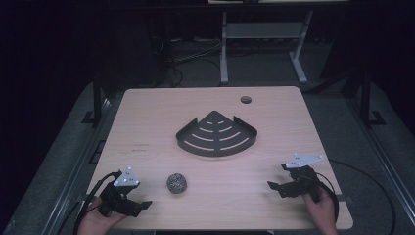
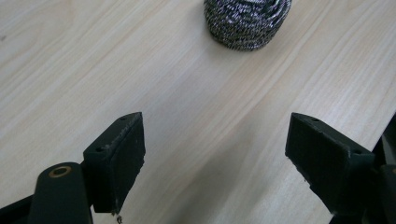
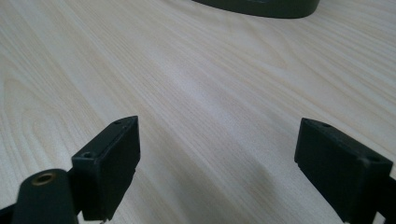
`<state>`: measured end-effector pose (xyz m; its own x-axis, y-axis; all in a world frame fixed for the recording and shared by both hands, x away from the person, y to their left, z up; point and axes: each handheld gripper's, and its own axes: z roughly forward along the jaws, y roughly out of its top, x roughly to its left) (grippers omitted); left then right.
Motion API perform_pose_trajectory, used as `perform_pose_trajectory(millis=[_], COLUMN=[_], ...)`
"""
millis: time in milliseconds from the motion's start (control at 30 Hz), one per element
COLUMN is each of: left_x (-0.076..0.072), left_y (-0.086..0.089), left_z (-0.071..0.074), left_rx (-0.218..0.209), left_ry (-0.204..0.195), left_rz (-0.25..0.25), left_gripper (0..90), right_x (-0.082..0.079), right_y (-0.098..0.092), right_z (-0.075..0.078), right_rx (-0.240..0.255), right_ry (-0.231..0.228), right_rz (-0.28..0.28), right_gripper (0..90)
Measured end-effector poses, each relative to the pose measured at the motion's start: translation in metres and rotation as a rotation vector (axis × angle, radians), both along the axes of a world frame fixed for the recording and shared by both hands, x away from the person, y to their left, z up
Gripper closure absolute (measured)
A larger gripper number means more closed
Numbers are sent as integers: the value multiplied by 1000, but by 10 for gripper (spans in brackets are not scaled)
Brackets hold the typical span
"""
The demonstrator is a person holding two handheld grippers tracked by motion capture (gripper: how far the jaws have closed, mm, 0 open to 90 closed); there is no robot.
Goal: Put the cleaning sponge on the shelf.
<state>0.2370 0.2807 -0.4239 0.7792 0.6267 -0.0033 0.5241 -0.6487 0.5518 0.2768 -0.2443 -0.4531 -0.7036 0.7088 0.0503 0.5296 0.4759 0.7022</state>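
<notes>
Scourer lies untouched near left gripper, corner rack farther off empty, right gripper likewise gaping: seemingly nothing begun.

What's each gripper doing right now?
Left gripper: open, empty, scrubber ahead.
Right gripper: open, empty.

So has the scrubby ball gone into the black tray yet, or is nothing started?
Nothing looks done yet. The scrubby ball sits on the table, apart from the black tray, which is empty. Nothing is in hand: the left gripper and right gripper are both open. If the ball belongs in the tray, everything is left.
</notes>
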Motion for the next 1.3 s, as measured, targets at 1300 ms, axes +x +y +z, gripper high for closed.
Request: perform_pose_trajectory(millis=[1300], left_x=[21], left_y=[-35], left_z=[9], left_rx=[23], left_ry=[12], left_rz=[-77], left_gripper=[193], right_x=[0], right_y=[1], right_z=[0], right_rx=[5], right_ry=[-4], right_rz=[9], right_gripper=[138])
